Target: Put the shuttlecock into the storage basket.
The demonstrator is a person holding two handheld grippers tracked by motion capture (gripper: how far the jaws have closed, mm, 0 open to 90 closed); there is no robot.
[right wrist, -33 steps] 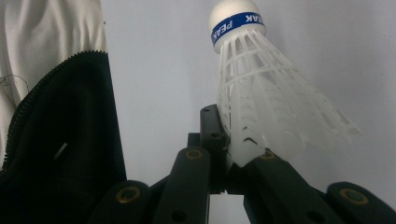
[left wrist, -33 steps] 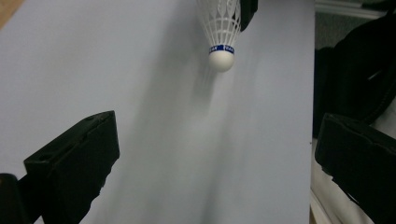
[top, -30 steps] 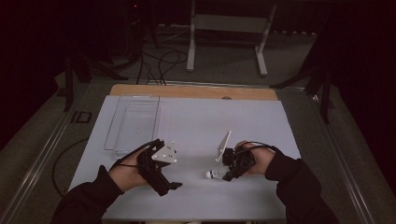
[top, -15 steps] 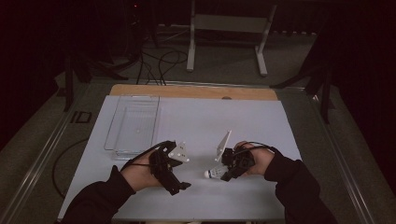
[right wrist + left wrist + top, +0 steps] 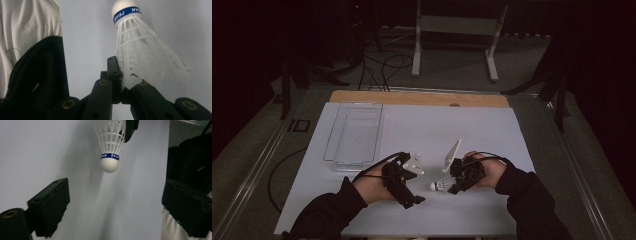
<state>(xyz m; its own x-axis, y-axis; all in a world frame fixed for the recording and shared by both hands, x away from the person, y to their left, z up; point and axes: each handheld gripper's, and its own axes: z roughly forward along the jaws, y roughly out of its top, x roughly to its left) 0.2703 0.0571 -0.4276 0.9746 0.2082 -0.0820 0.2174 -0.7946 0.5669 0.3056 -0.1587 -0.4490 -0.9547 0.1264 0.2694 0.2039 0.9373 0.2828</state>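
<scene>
Shuttlecock (image 5: 140, 50): white latticed, seemingly plastic skirt, round cork, blue band.

A clear plastic rectangular tray (image 5: 354, 135) sits on the left part of the white worktop (image 5: 422, 127), lengthwise, with nothing inside it. A strip of bare light wood (image 5: 417, 98) runs along the worktop's far edge. Beyond it, on the dark floor, stands a white metal frame stand (image 5: 457, 37), with black cables (image 5: 384, 62) looped just to its left.
</scene>
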